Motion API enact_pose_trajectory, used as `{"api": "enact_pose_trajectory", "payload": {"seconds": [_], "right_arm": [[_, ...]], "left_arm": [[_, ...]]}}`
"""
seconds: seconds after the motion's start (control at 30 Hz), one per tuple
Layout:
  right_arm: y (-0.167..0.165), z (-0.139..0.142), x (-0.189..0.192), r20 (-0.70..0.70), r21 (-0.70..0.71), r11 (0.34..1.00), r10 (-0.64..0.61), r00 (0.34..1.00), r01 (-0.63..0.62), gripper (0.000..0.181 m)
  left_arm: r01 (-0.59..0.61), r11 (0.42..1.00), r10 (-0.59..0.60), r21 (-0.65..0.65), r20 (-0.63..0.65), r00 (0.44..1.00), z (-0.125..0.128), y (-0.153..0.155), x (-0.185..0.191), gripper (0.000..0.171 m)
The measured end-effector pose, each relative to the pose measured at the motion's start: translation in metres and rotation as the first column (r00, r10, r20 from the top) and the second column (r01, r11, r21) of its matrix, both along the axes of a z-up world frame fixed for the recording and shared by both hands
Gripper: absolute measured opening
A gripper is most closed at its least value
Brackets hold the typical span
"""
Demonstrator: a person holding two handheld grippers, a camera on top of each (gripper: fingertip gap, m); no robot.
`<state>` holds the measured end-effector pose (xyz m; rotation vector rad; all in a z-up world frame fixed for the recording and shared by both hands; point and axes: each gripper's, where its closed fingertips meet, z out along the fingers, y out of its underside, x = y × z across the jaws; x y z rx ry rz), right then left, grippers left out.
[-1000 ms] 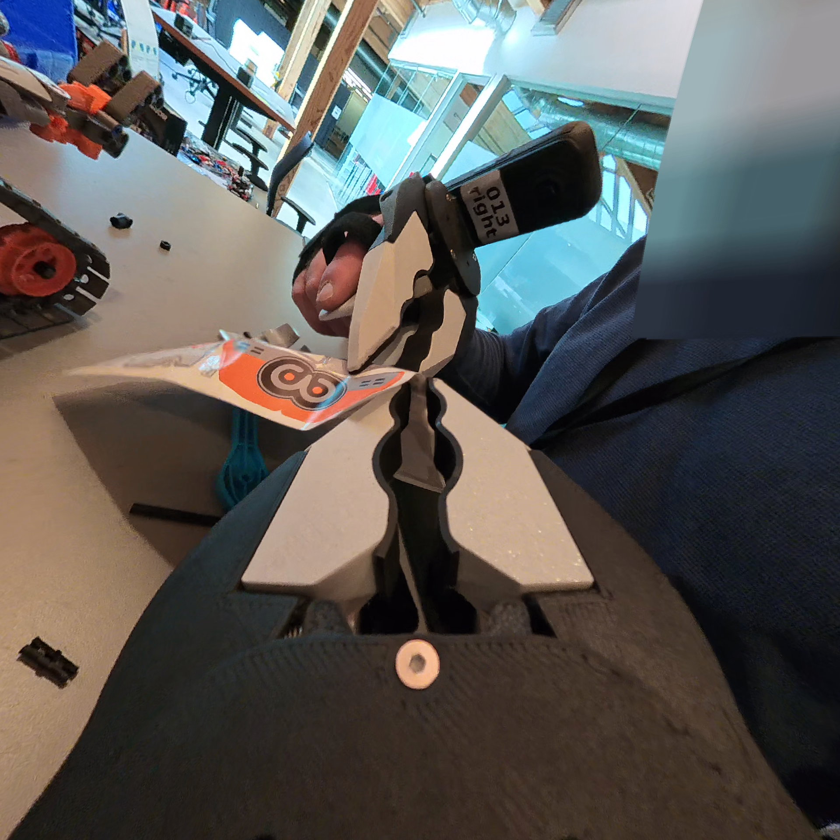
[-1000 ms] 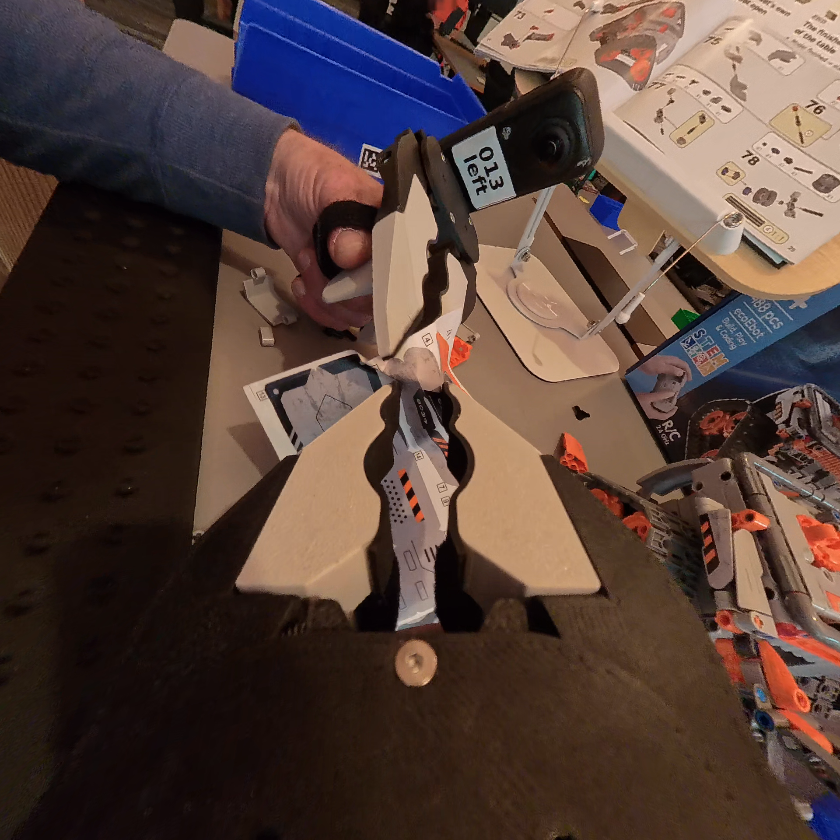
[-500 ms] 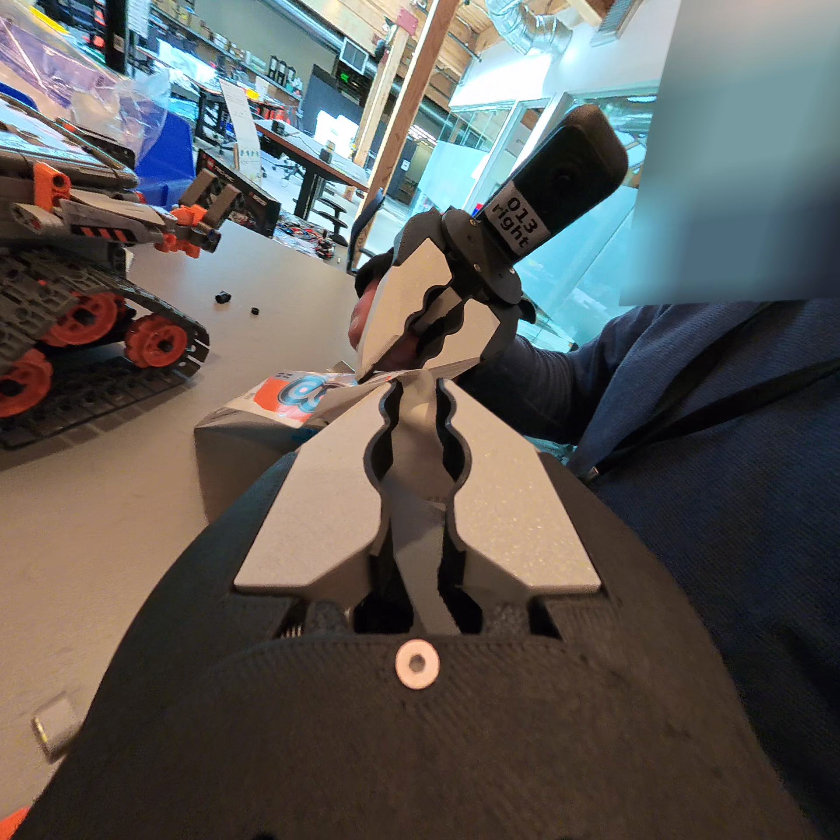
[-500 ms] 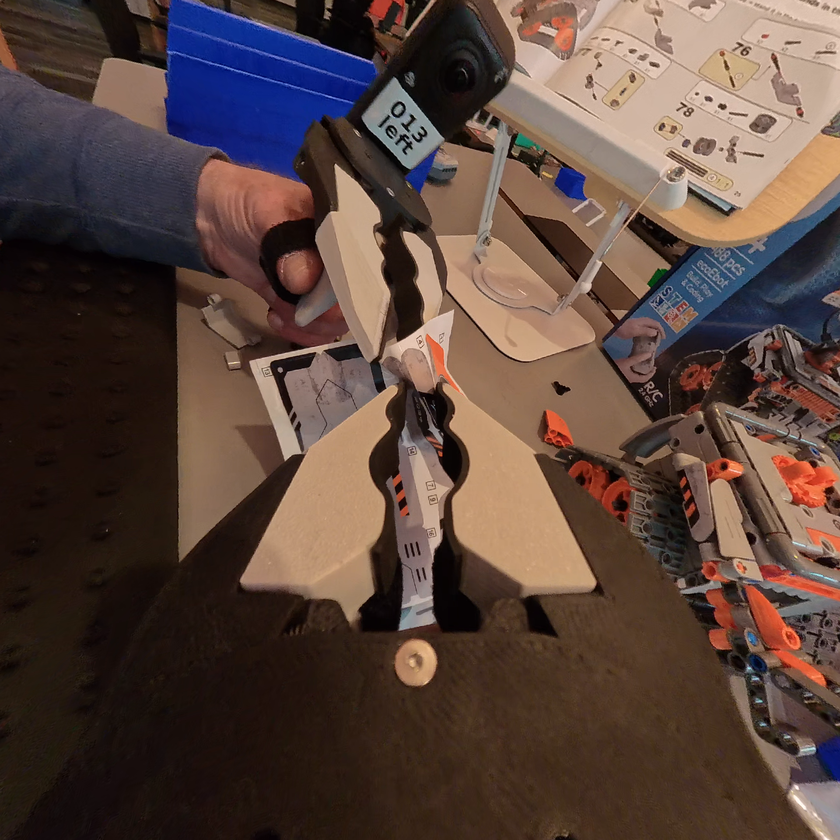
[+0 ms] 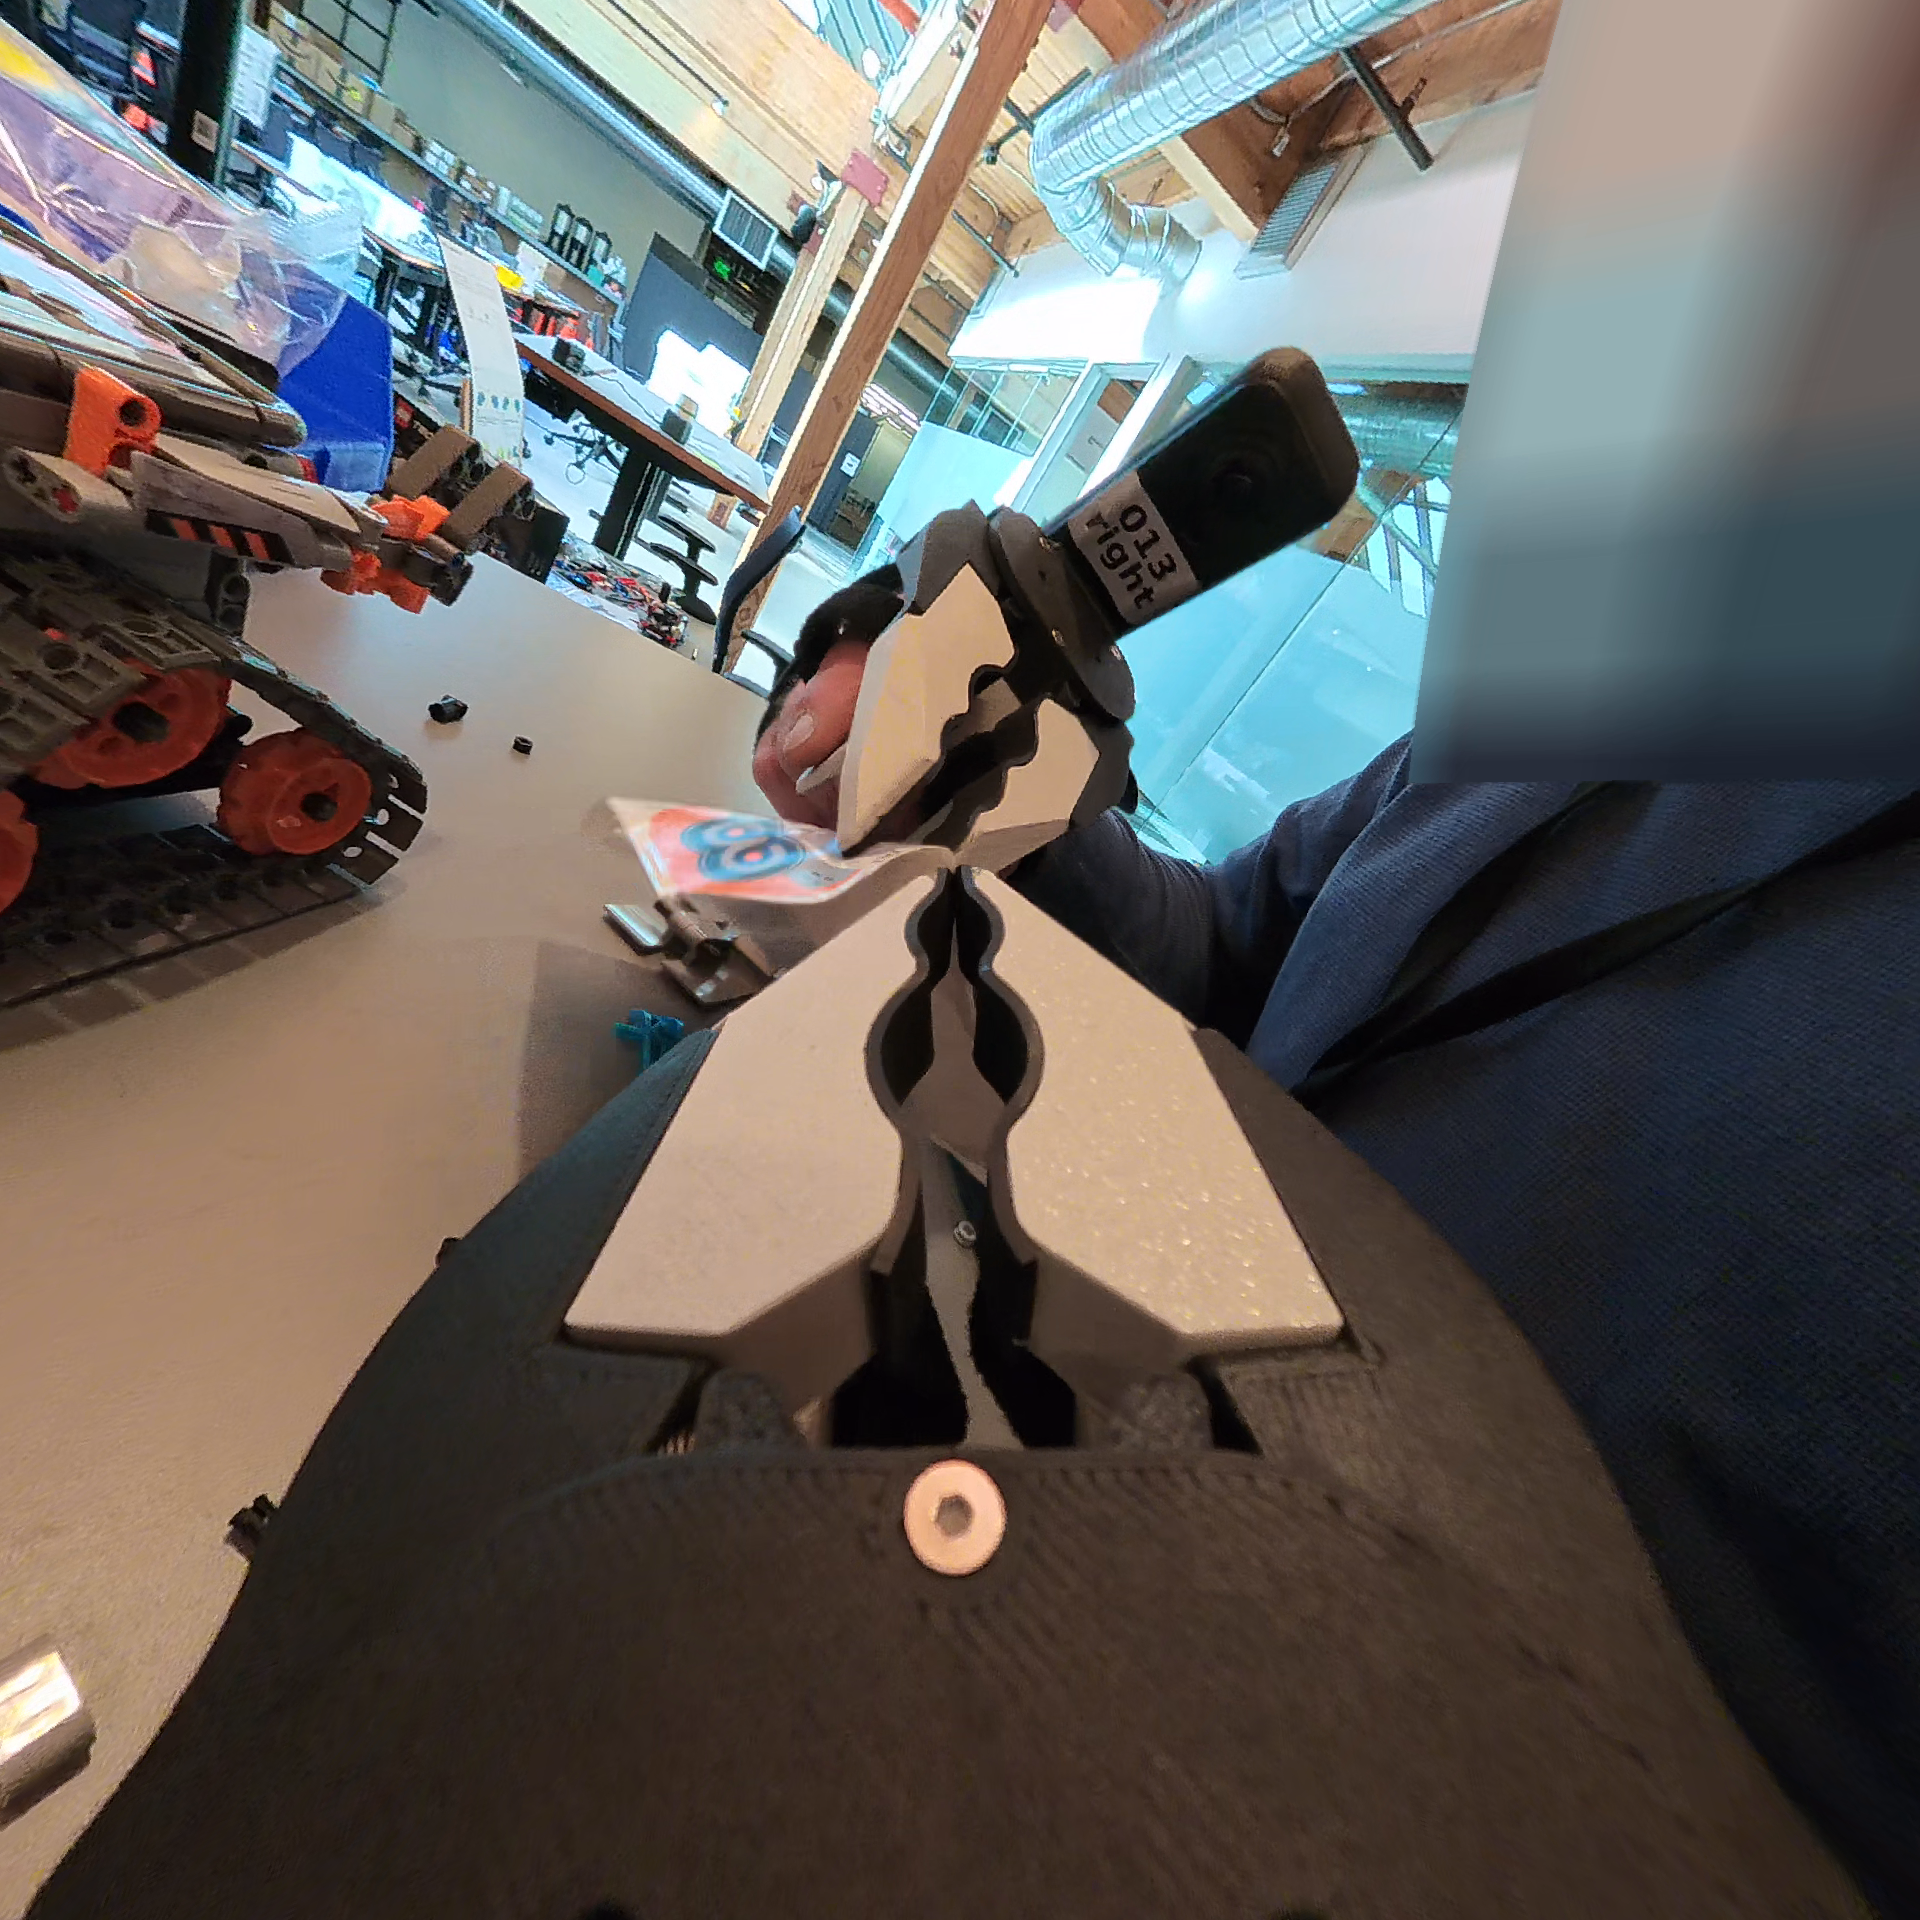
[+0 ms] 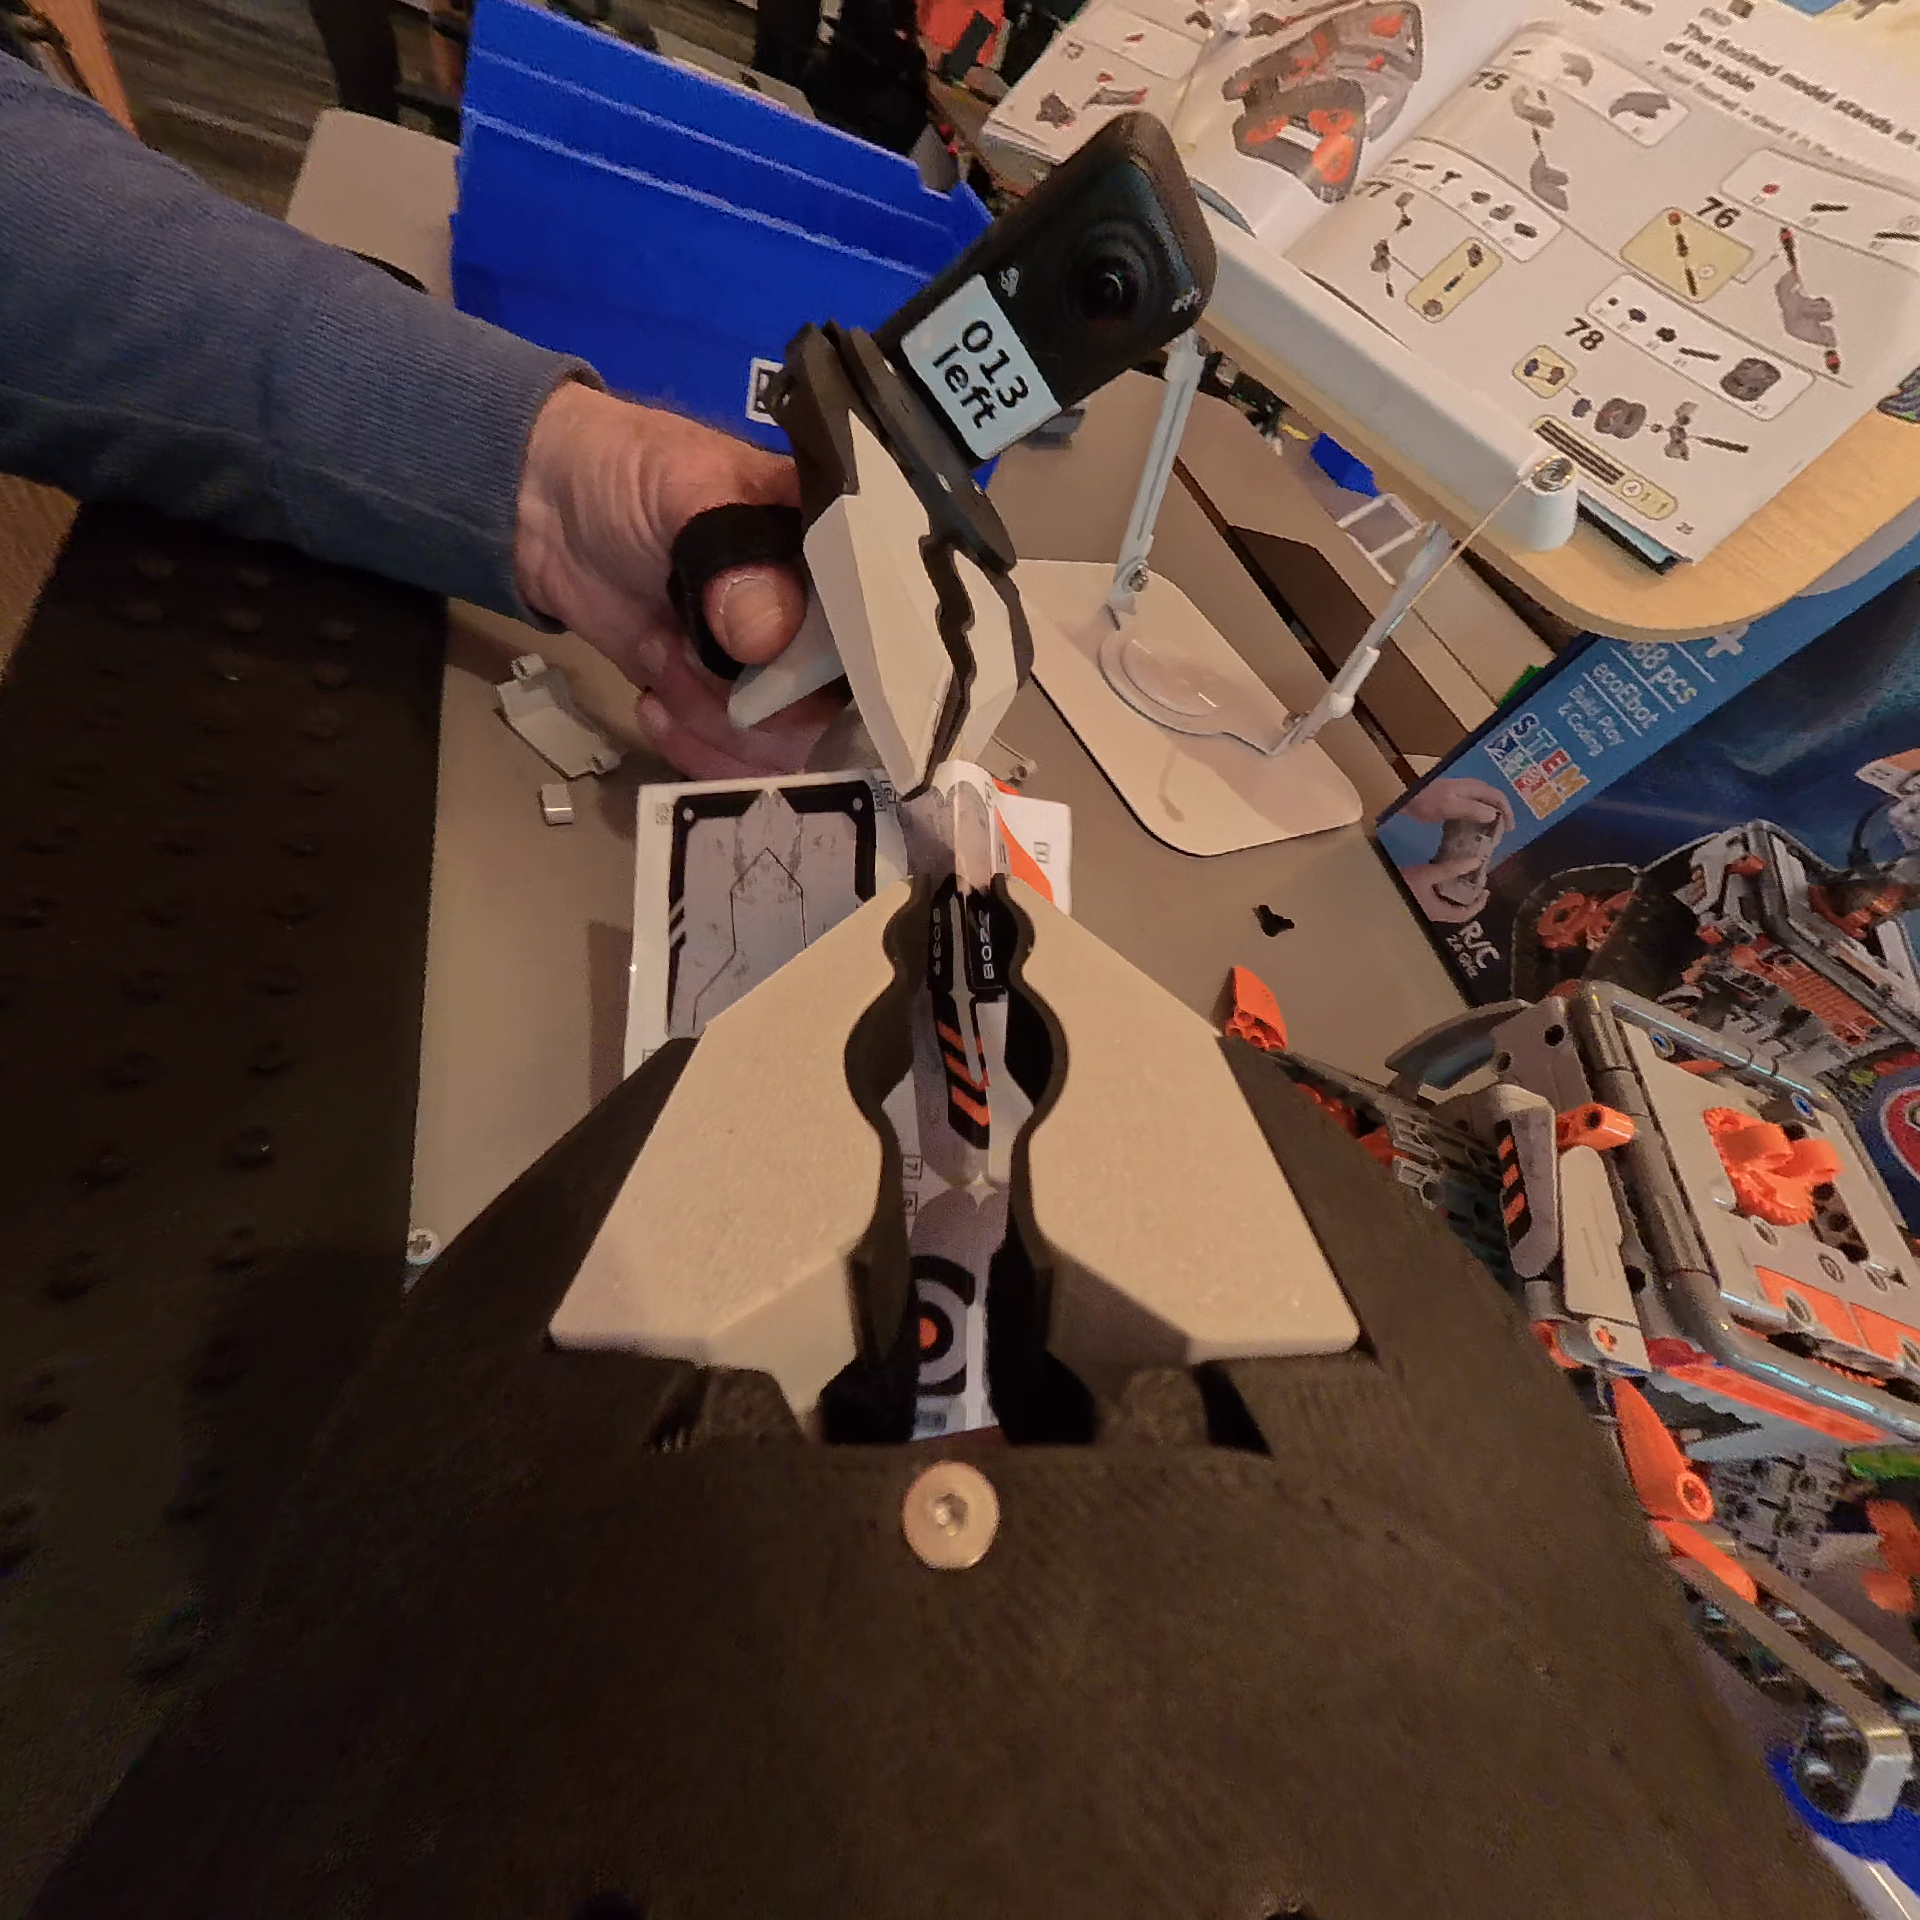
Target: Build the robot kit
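Observation:
A sticker sheet (image 6: 764, 904) with grey, black and orange stickers hangs just above the tan table, bent up at one side. My right gripper (image 6: 956, 883) is shut on it, and the sheet runs back between its fingers. My left gripper (image 6: 928, 781) comes down from above, tips almost touching the right's, and is shut on the sheet's raised edge. In the left wrist view, my left gripper (image 5: 951, 878) pinches the sheet edge-on. The sheet's orange and blue sticker (image 5: 743, 844) shows beyond it, under the right gripper (image 5: 904, 831).
A grey and orange tracked brick model (image 6: 1662, 1195) stands to the right and also shows in the left wrist view (image 5: 156, 665). Behind are an instruction booklet on a white stand (image 6: 1558, 208), blue bins (image 6: 675, 229) and a toy box (image 6: 1621, 748). Small loose parts (image 6: 556, 717) lie around. A dark studded plate (image 6: 208, 935) is at left. Both grippers' tips are close together, under 4 cm apart.
Both grippers stay shut on the sheet. They have turned and shifted with it, so the tracked model has come into the left wrist view. More of the sheet shows between the right fingers.

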<state>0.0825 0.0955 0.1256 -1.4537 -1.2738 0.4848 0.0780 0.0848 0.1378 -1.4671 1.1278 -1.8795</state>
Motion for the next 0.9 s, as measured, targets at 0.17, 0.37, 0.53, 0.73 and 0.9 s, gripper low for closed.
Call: {"api": "enact_pose_trajectory", "payload": {"seconds": [0.17,0.37,0.53,0.73,0.9], "right_arm": [[-0.006,0.008,0.001,-0.025,-0.02,0.997,0.077,0.997,-0.077,0.005],[-0.006,0.002,-0.001,0.025,0.0,0.996,0.089,0.996,-0.089,0.005],[-0.009,0.003,-0.003,0.005,-0.011,0.992,0.127,0.992,-0.127,0.002],[-0.016,0.005,-0.005,-0.025,-0.025,0.983,0.18,0.983,-0.18,0.0],[-0.02,0.007,-0.004,-0.072,-0.063,0.975,0.208,0.976,-0.212,0.0]], "left_arm": [[0.023,1.0,-0.023,-0.009,-0.009,1.0,-0.002,-0.003,0.0,0.0],[0.055,0.998,-0.055,-0.011,-0.001,0.998,-0.001,-0.007,0.003,0.0],[0.091,0.996,-0.09,-0.026,0.023,0.996,0.001,-0.01,0.003,0.0],[0.148,0.989,-0.147,-0.02,0.035,0.989,0.003,-0.018,0.003,0.0],[0.156,0.988,-0.156,0.014,0.025,0.987,0.002,-0.019,0.001,0.0]]}}
